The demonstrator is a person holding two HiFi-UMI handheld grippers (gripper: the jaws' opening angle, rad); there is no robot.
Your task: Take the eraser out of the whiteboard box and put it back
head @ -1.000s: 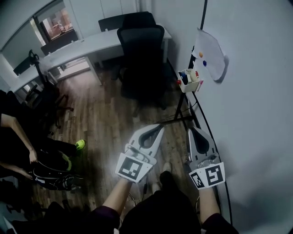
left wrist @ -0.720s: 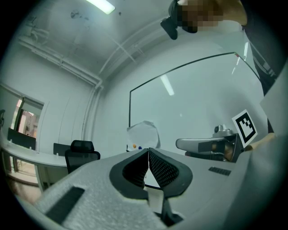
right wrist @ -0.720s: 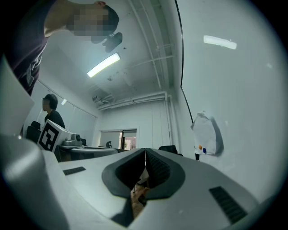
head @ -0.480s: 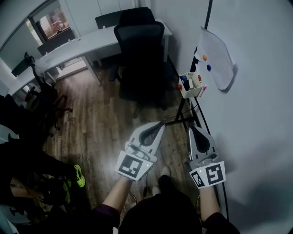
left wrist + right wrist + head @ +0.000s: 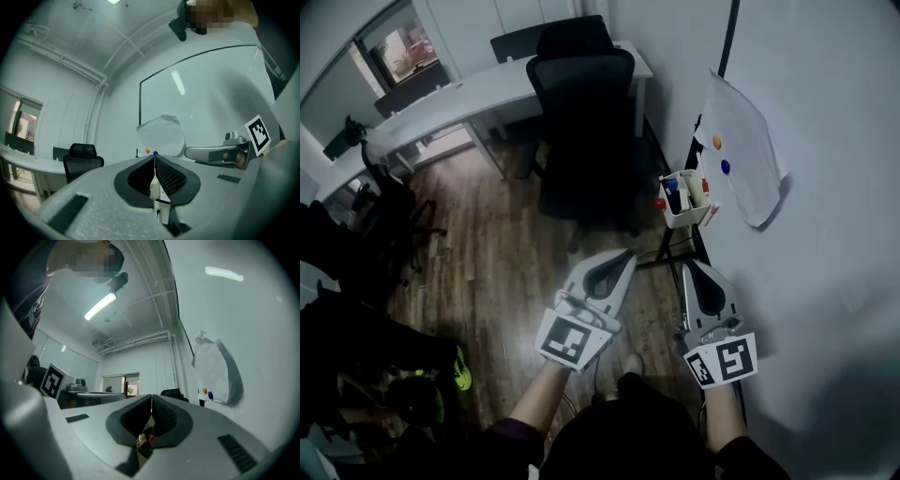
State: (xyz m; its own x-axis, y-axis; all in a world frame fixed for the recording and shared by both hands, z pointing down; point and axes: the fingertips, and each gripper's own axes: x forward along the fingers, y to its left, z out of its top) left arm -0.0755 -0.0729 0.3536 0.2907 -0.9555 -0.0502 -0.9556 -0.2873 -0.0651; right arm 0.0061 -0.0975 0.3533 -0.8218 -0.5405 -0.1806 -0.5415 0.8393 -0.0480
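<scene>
Eraser first: I reckon it sits in the whiteboard box (image 5: 682, 199), a small white tray hung at the lower edge of the whiteboard (image 5: 834, 103) and packed with markers (image 5: 675, 186); from here I can't pick it out among them. The approach is the step in hand, nothing lifted yet. The left gripper (image 5: 625, 257) and right gripper (image 5: 691, 267) have jaws pressed together, empty, short of the box. Next, one must spread and reach in
</scene>
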